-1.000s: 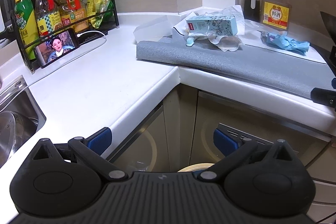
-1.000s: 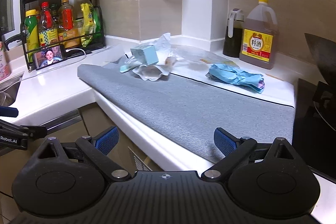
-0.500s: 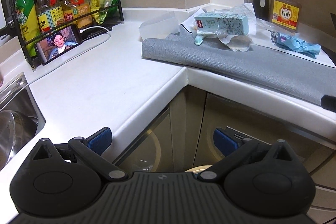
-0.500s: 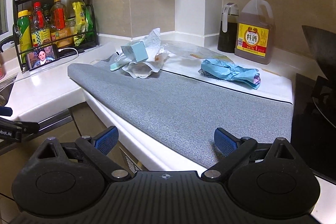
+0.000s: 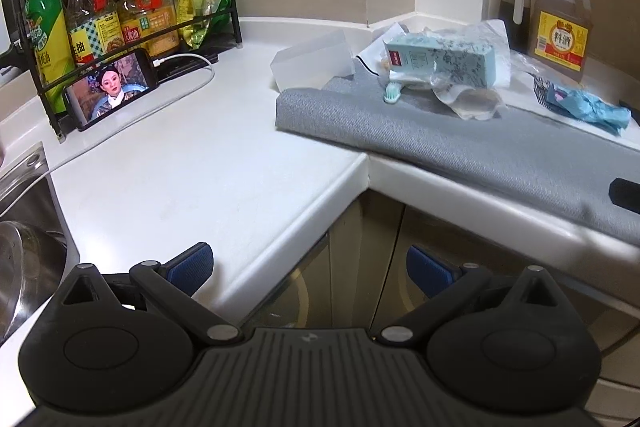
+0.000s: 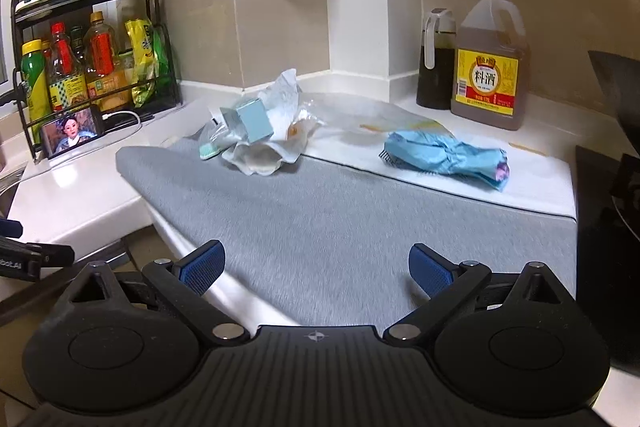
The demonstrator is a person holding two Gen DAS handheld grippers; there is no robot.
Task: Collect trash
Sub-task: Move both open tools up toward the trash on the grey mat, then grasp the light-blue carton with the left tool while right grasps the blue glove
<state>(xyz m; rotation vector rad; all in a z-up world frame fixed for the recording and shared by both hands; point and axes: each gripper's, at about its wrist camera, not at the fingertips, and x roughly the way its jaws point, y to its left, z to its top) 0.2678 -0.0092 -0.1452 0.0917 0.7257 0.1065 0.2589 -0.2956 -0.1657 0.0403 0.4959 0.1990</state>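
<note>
My left gripper (image 5: 308, 269) and right gripper (image 6: 316, 269) both hang with jaws wide apart, holding nothing. Beyond them the grey mat (image 6: 340, 227) covers the desk (image 5: 192, 167). Farther back lie a box (image 6: 250, 121) on crumpled wrappers (image 6: 266, 157) and a blue wrapper (image 6: 444, 159).

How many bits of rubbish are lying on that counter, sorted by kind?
Light blue carton: 1
Toothbrush: 1
Crumpled white wrapper: 1
Crumpled blue bag: 1
Clear plastic bag: 1
Total: 5
</note>
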